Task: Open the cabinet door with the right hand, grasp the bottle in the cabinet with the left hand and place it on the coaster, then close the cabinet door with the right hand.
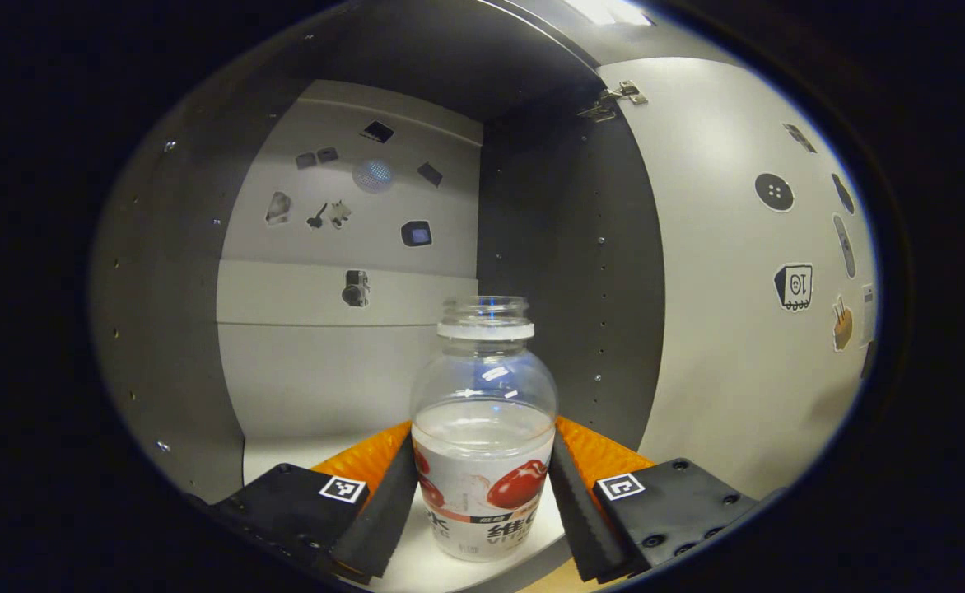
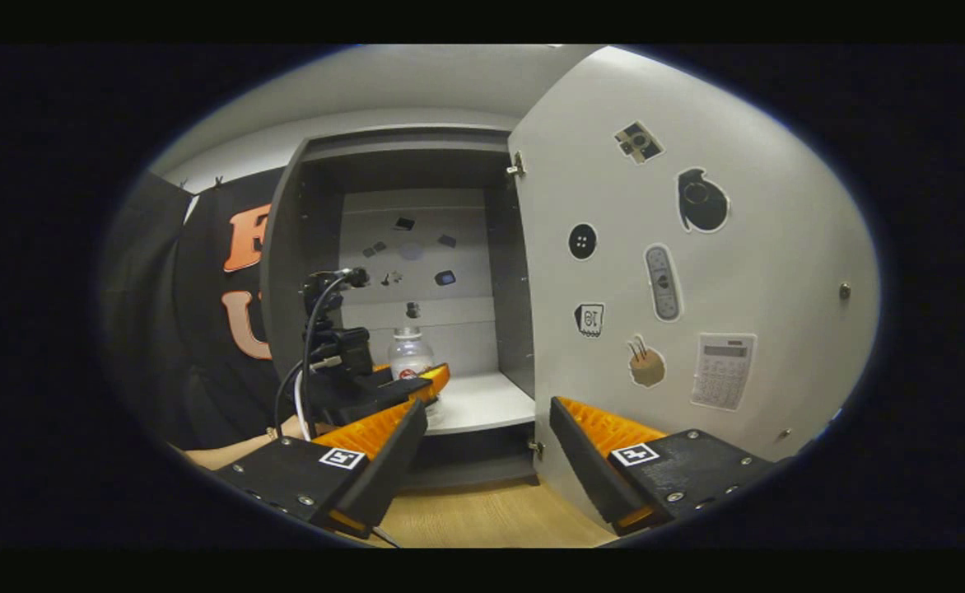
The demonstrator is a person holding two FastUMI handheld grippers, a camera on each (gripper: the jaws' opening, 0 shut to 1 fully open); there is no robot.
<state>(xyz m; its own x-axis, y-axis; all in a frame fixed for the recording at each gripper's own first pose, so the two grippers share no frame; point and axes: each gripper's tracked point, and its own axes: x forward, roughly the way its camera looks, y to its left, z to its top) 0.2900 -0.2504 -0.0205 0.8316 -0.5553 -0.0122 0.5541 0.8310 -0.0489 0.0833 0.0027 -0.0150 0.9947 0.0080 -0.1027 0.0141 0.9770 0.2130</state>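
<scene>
A clear, uncapped bottle (image 1: 483,428) with a red-fruit label and some liquid inside stands upright on the white cabinet shelf (image 1: 301,453). My left gripper (image 1: 483,432) is open, and its black pads flank the bottle closely on both sides. In the right gripper view, the left gripper (image 2: 417,389) reaches into the cabinet at the bottle (image 2: 409,352), held by a hand. The cabinet door (image 2: 696,272) is swung wide open. My right gripper (image 2: 489,405) is open in front of the door's lower edge, holding nothing.
The cabinet has dark grey side walls (image 1: 565,272) and a white back panel (image 1: 342,247) with stickers. The open door (image 1: 738,288) stands just right of the bottle. A wooden tabletop (image 2: 482,515) lies below the cabinet. A person's forearm (image 2: 227,449) comes in from the left.
</scene>
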